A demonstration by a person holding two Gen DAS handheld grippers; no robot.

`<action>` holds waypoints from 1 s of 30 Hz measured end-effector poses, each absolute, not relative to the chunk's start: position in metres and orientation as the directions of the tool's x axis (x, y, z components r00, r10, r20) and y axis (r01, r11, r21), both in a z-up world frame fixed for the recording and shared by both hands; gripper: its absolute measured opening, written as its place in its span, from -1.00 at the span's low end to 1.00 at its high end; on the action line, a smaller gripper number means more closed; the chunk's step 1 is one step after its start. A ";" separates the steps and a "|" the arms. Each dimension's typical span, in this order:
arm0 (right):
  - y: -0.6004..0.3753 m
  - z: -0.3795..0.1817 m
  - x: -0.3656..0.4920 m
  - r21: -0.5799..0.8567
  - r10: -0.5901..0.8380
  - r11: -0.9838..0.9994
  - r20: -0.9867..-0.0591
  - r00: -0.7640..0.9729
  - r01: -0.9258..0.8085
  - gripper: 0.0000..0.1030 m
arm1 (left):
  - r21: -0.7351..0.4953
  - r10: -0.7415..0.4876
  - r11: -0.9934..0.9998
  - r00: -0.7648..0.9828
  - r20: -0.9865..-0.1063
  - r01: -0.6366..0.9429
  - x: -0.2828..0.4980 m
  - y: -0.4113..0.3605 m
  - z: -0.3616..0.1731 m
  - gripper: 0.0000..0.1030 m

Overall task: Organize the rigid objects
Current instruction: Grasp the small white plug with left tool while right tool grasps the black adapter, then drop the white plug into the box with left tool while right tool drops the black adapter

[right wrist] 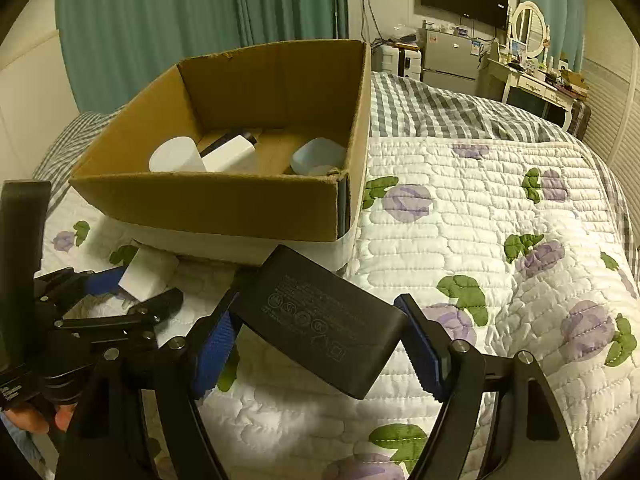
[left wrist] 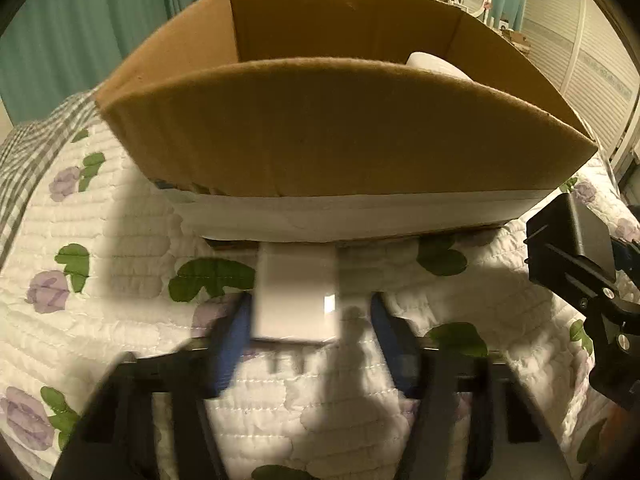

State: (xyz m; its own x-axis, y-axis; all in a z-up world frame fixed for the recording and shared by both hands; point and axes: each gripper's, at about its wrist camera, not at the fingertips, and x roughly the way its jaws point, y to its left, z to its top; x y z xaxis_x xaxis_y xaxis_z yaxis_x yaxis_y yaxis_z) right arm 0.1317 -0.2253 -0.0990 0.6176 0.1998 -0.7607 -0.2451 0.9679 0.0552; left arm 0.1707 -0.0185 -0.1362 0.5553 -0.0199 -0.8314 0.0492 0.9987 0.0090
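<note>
A cardboard box (left wrist: 320,140) stands on the quilted bed, also in the right wrist view (right wrist: 208,204). Inside it lie a white cylinder (right wrist: 174,156), a white block (right wrist: 230,154) and a pale blue case (right wrist: 318,156). My left gripper (left wrist: 310,344) has its jaws wide around a white charger (left wrist: 296,300) just in front of the box; the left pad touches it, the right pad stands apart. It also shows in the right wrist view (right wrist: 146,272). My right gripper (right wrist: 320,340) is shut on a black power adapter (right wrist: 320,320), held above the quilt; the adapter also shows in the left wrist view (left wrist: 572,236).
The floral quilt (right wrist: 500,220) covers the bed right of the box, with a grey checked blanket (right wrist: 440,108) behind. A fridge (right wrist: 452,60), dresser (right wrist: 536,84) and teal curtains (right wrist: 180,20) stand at the back.
</note>
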 end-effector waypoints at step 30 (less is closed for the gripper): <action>-0.231 0.048 0.096 0.046 0.335 0.925 -0.568 0.752 -0.378 0.48 | -0.083 -0.129 0.992 0.750 -0.648 0.099 0.118 -0.019 0.041 -0.21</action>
